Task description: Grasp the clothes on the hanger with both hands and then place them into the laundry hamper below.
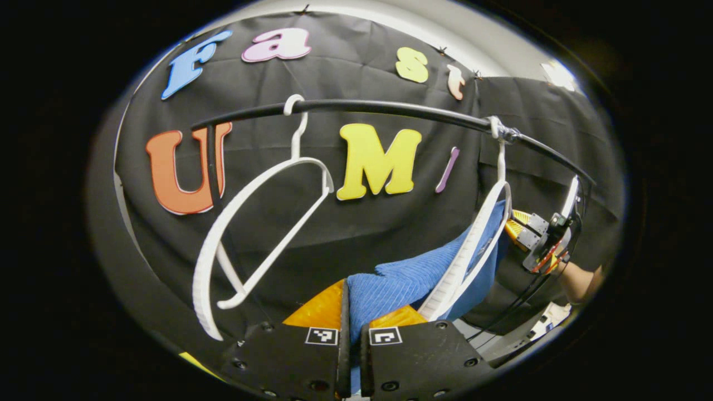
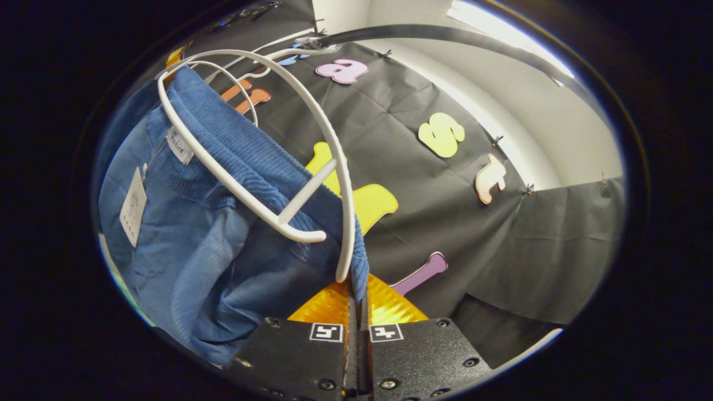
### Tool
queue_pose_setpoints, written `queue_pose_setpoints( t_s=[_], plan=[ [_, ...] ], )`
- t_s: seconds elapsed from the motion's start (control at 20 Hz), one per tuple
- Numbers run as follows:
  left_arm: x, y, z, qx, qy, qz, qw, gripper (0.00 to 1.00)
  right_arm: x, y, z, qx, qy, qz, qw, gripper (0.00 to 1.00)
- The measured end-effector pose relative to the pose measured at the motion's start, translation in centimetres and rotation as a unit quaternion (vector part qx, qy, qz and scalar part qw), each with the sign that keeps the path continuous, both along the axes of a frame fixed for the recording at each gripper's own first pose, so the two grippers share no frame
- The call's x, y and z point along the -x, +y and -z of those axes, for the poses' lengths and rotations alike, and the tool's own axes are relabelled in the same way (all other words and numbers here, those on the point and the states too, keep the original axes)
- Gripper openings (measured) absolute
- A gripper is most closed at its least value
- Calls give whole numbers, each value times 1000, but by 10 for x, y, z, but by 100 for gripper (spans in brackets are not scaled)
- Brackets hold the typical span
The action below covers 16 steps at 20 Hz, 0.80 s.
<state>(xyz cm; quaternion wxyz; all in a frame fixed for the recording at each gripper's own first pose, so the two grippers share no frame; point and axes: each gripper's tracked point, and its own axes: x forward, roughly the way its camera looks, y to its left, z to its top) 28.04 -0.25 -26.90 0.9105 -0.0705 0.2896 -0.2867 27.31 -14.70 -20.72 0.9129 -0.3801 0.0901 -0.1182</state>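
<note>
In the left gripper view, the left gripper [image 1: 352, 303] points up and forward at the black cloth wall, its fingers drawn nearly together with a fold of the blue garment [image 1: 412, 278] pinched between them. The cloth runs from the fingertips up and to the right, where it drapes over a white hanger [image 1: 473, 250]. That hanger hangs from a black rail [image 1: 390, 108] that arcs across the top of the scene. A second white hanger [image 1: 256, 223] hangs bare from the rail further left, tilted. At far right, just beyond the draped hanger, the right gripper [image 1: 537, 239] shows against the garment's far edge, and behind it a bare forearm [image 1: 579, 278] reaches in from the right; whether that gripper is closed cannot be told from here.

In the right gripper view, the right gripper [image 2: 356, 303] aims upward, fingers pressed close on the garment's ribbed edge [image 2: 361, 267]. The garment [image 2: 211, 223] hangs on the left side of the scene, folded over the white hanger [image 2: 312, 167], with two white tags [image 2: 133, 206] near its upper left. The hanger's tip sits just above the fingertips, touching the cloth. The rail [image 2: 445, 33] curves overhead toward the right.
</note>
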Motion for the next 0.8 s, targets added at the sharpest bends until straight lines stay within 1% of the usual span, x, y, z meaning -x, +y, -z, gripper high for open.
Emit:
queue_pose_setpoints(
  t_s=[0.05,0.1,0.15,0.25,0.3,0.35,0.4,0.45,0.55,0.6,0.65,0.7,0.75,0.8],
  plan=[
    [4,-1,0,-2,10,-7,1000,6,1,-1,-1,2,1,0,1000,4],
    [10,-3,1,2,30,-13,999,11,3,-3,-2,4,3,3,1000,4],
    [15,-3,0,10,43,-20,999,7,4,-3,-2,1,4,6,1000,4],
    [20,-3,2,37,78,-42,995,7,3,-1,-2,-17,4,8,1000,4],
    [22,-5,2,59,101,-55,992,7,4,-1,-3,-21,3,8,1000,4],
    [20,-4,-1,74,101,-64,990,6,5,0,-4,-23,4,6,1000,5],
    [17,0,-4,71,80,-65,992,6,5,2,-5,-25,8,0,1000,6],
    [14,5,-5,56,68,-65,994,7,5,5,-5,-21,10,-5,1000,4],
    [8,6,-10,3,5,-40,999,7,5,0,-8,14,5,-10,1000,5],
    [11,6,-9,-24,-18,-20,999,7,3,-1,-6,28,6,-9,1000,4],
    [11,11,-6,-54,-39,-10,998,6,4,-1,-3,26,11,-11,1000,4],
    [12,17,-1,-78,-47,4,996,6,6,0,0,21,15,-11,1000,4],
    [13,17,5,-81,-50,11,995,7,6,1,2,13,18,-10,1000,4],
    [15,15,9,-77,-44,12,996,11,7,-1,0,8,15,-7,1000,4]
  ],
)
